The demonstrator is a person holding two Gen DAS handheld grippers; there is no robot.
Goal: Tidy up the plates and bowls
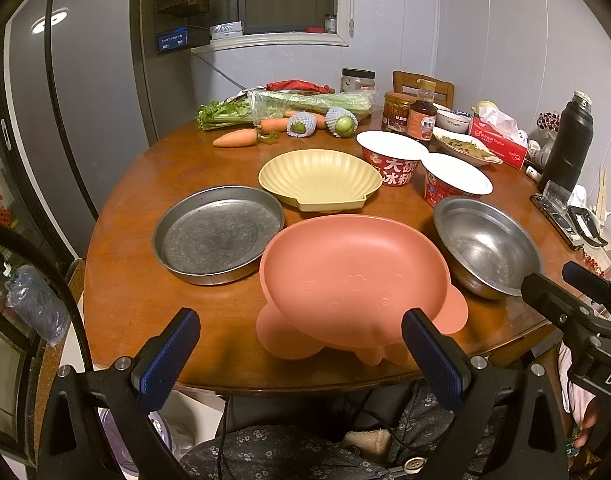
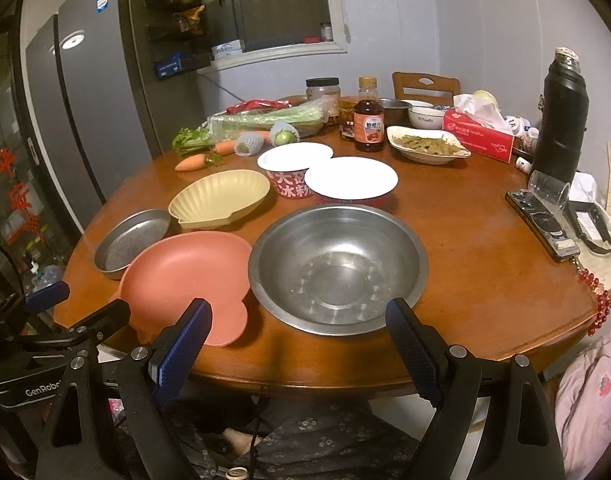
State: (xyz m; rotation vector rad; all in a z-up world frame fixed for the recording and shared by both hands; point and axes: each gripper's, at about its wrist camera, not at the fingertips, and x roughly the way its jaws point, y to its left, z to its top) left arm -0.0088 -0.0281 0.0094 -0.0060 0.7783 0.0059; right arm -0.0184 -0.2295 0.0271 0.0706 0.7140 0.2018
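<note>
A pink animal-shaped plate (image 1: 353, 280) (image 2: 185, 276) sits at the near edge of the round wooden table (image 1: 125, 292). A flat metal pan (image 1: 219, 234) (image 2: 131, 242) lies to its left, a yellow shell-shaped dish (image 1: 319, 178) (image 2: 221, 196) behind it, a steel bowl (image 1: 485, 244) (image 2: 337, 268) to its right. Two red paper bowls with white lids (image 1: 393, 160) (image 2: 351, 178) stand behind. My left gripper (image 1: 301, 344) is open and empty, just before the pink plate. My right gripper (image 2: 299, 336) is open and empty, before the steel bowl.
Carrots (image 1: 235, 138), celery (image 1: 289, 106), netted fruit, jars, a sauce bottle (image 2: 368, 122), a dish of food (image 2: 425, 144), a tissue box (image 2: 479, 134) and a black flask (image 2: 561, 120) crowd the table's far side. A phone (image 2: 543, 224) lies at right. A fridge (image 1: 85, 100) stands left.
</note>
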